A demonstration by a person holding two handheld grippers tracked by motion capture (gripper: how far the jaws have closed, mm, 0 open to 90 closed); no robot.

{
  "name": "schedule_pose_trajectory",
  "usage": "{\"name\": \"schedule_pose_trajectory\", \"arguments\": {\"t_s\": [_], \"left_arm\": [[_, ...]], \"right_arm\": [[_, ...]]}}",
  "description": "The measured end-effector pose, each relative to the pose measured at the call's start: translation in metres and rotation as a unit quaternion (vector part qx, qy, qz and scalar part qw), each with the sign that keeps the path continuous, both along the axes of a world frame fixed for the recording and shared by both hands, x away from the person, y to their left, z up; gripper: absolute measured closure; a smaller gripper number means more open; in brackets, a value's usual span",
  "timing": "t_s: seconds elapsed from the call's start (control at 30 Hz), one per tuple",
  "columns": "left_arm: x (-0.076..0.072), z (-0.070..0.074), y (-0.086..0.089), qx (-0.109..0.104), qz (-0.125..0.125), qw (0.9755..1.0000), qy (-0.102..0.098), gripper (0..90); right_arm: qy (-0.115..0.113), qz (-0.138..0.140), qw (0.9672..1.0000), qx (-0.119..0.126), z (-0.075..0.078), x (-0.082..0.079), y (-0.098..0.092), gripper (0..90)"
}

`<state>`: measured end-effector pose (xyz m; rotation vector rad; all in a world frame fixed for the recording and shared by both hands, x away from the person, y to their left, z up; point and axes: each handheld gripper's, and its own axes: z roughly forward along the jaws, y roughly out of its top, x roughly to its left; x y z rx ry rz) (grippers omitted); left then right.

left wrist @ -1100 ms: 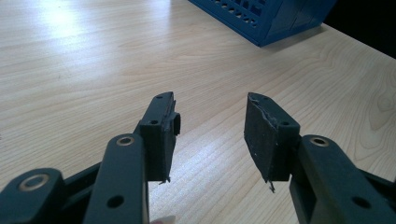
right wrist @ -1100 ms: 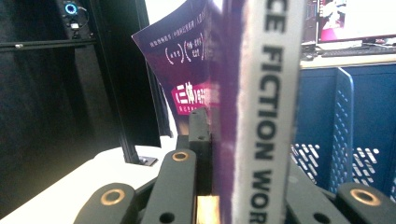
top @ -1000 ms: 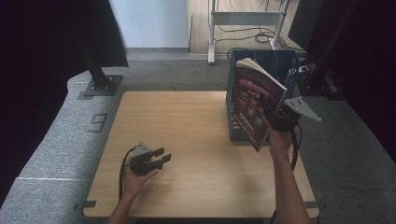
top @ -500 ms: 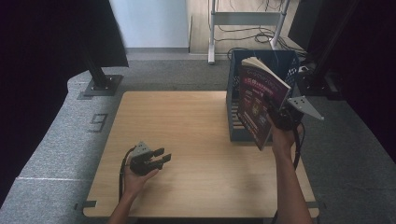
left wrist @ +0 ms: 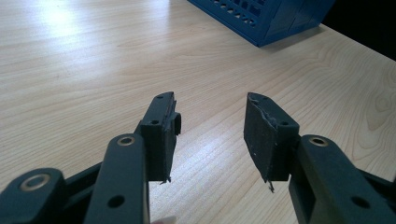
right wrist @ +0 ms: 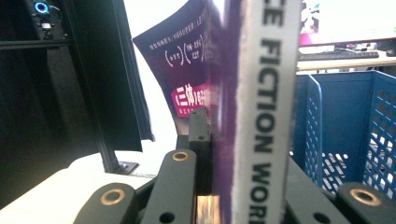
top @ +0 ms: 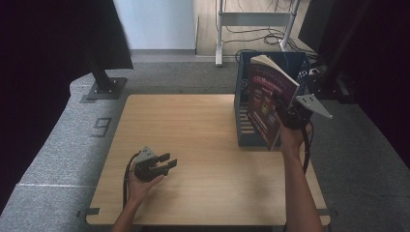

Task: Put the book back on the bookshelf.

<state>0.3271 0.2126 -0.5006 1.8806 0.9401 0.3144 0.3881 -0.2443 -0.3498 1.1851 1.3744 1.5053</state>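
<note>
Book (top: 267, 102) is clamped upright by the right gripper (top: 290, 117) – blue crate (top: 244, 84) just behind; left gripper (top: 162, 163) rests apart, empty.

The book's spine (right wrist: 268, 112), seen in the right gripper view, carries dark capitals running lengthwise: "…E FICTION WOR…", cut off at both ends. At 9 o'clock from the spine, the purple cover (right wrist: 187, 65) bears small white characters in brackets, too small to read, and lower a pink band with large Chinese characters beginning "三体". In the high view a "9" (top: 101, 127) is marked on the grey floor at 9 o'clock from the tabletop (top: 193, 145).
</note>
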Motion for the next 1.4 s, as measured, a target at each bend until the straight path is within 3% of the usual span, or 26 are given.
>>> {"name": "schedule_pose_trajectory", "arguments": {"t_s": [0.33, 1.4], "left_arm": [[0.000, 0.000, 0.001, -0.002, 0.003, 1.0000, 0.000, 54.0], [0.000, 0.001, 0.004, -0.007, 0.003, 1.0000, 0.001, 54.0]], "right_arm": [[0.005, -0.009, 0.9999, 0.005, -0.006, 0.016, 0.002, 81.8], [0.002, -0.028, 0.9996, -0.001, -0.008, 0.036, 0.013, 81.7]]}}
